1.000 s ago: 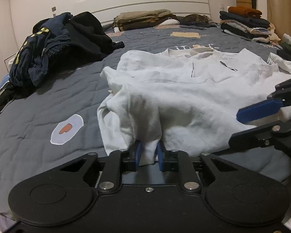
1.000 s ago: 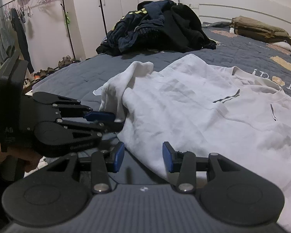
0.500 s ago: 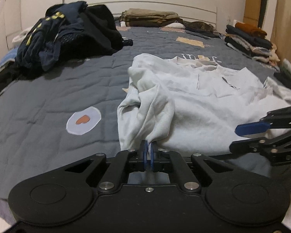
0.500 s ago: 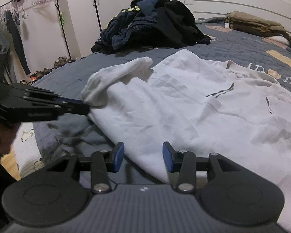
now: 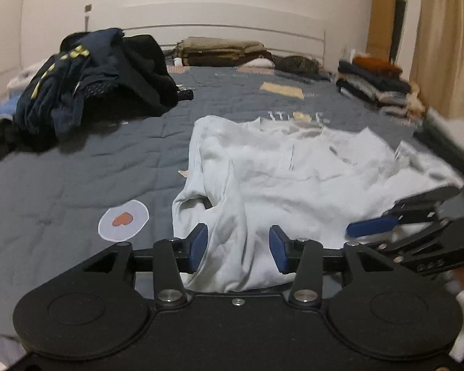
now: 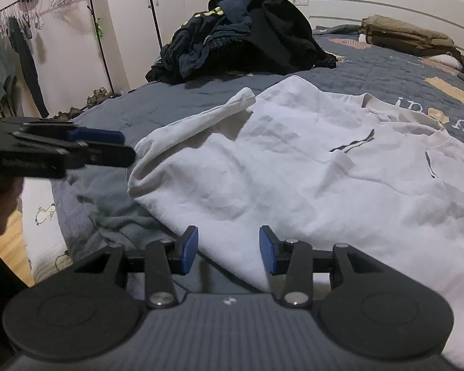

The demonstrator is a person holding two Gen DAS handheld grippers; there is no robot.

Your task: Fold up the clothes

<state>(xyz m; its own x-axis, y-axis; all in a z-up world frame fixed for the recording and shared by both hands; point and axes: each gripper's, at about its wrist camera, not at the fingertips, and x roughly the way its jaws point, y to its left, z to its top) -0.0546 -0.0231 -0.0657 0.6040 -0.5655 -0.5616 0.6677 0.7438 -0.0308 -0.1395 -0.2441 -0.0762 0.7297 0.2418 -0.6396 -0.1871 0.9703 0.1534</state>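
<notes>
A white long-sleeved shirt [image 5: 294,179] lies spread on the grey quilted bed [image 5: 77,185]. Its near sleeve is bunched in folds at the bed's front edge. My left gripper [image 5: 238,247] is open, its blue pads on either side of that bunched sleeve without clamping it. My right gripper [image 6: 229,249] is open over the shirt's [image 6: 309,170] lower hem, holding nothing. The left gripper also shows in the right wrist view [image 6: 120,148], just left of the sleeve. The right gripper shows at the right of the left wrist view [image 5: 374,228].
A heap of dark unfolded clothes [image 5: 89,83] lies at the bed's far left. Folded stacks sit by the headboard [image 5: 222,52] and at the far right [image 5: 377,86]. A clothes rack [image 6: 46,46] stands beside the bed. The bed's front edge [image 6: 46,247] drops to the floor.
My left gripper was shut on the sleeve half a second ago; it has opened and let the sleeve drop. The right gripper stayed open and barely moved.
</notes>
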